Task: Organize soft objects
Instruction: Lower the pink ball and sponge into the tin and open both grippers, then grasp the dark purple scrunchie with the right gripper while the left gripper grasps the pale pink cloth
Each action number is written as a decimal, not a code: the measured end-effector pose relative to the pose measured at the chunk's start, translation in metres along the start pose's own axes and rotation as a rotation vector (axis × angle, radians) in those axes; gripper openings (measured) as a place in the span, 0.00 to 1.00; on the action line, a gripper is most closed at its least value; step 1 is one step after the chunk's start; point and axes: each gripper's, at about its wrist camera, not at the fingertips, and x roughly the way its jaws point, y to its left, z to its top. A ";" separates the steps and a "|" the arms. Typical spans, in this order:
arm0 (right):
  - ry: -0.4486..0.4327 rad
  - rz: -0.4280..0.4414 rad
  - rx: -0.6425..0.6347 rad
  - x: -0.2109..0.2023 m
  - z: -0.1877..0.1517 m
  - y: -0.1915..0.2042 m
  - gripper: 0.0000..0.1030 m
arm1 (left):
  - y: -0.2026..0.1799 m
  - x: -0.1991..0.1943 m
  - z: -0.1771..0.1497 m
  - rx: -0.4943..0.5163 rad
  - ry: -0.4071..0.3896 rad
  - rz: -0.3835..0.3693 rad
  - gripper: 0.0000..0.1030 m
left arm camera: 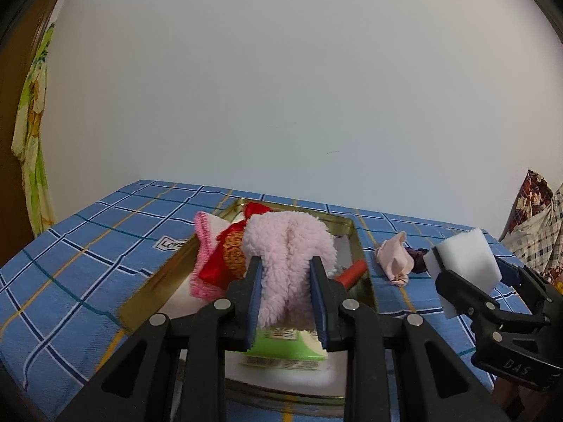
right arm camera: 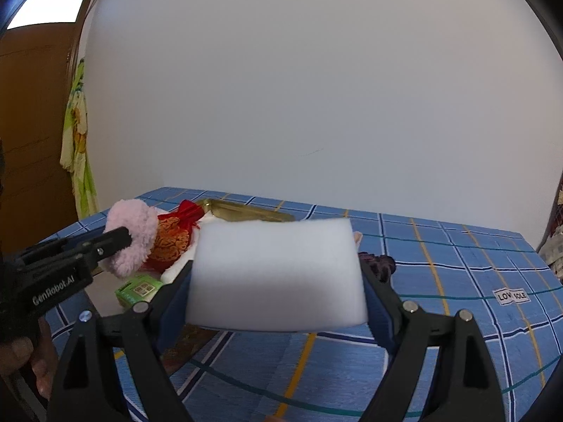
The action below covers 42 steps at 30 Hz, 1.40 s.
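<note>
Right now the left gripper (left arm camera: pixel 286 293) is clamped on a fluffy pink cloth (left arm camera: pixel 290 246), held above the gold tray (left arm camera: pixel 362 274) on the blue checked tablecloth (left arm camera: pixel 88 263), while the right gripper (right arm camera: pixel 278 307) grips a white sponge block (right arm camera: pixel 278 270) over the cloth to the tray's right

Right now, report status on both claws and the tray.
Left claw shut on pink fluffy cloth, over gold tray. Right claw shut on white sponge. Nothing blocking.
</note>
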 end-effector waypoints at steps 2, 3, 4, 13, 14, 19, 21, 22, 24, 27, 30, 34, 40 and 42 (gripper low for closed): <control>0.013 0.040 0.008 0.005 0.001 0.000 0.83 | 0.005 0.000 0.003 0.005 0.005 0.015 0.27; 0.015 0.061 0.013 0.007 0.002 0.001 0.83 | 0.008 0.000 0.004 0.009 0.011 0.019 0.27; 0.022 0.085 0.016 0.012 0.004 0.003 0.83 | 0.011 0.001 0.005 0.011 0.014 0.023 0.27; 0.082 0.196 -0.089 0.050 0.033 0.048 0.83 | 0.038 0.020 0.024 0.039 0.115 0.091 0.27; 0.096 0.203 -0.094 0.057 0.035 0.052 0.83 | 0.039 0.022 0.023 0.042 0.126 0.092 0.27; 0.185 0.263 -0.079 0.088 0.033 0.063 0.89 | 0.041 0.033 0.019 0.062 0.179 0.118 0.40; 0.194 0.263 -0.073 0.092 0.032 0.064 1.00 | 0.042 0.031 0.017 0.060 0.174 0.119 0.54; 0.183 0.265 -0.067 0.090 0.031 0.063 1.00 | 0.043 0.030 0.017 0.058 0.168 0.122 0.63; 0.176 0.283 -0.057 0.086 0.031 0.061 1.00 | 0.044 0.027 0.017 0.048 0.159 0.135 0.73; 0.161 0.273 -0.038 0.076 0.030 0.050 1.00 | 0.045 0.023 0.019 0.025 0.151 0.145 0.73; 0.148 0.265 -0.041 0.058 0.027 0.033 1.00 | 0.038 0.019 0.020 0.023 0.131 0.133 0.73; 0.136 0.182 -0.051 0.039 0.019 -0.005 1.00 | 0.000 0.017 0.022 0.055 0.113 0.060 0.73; 0.193 -0.047 0.068 0.044 0.015 -0.094 0.99 | -0.079 0.034 0.020 0.144 0.123 -0.064 0.74; 0.226 -0.088 0.108 0.054 0.015 -0.115 0.94 | -0.105 0.047 0.021 0.172 0.129 -0.076 0.74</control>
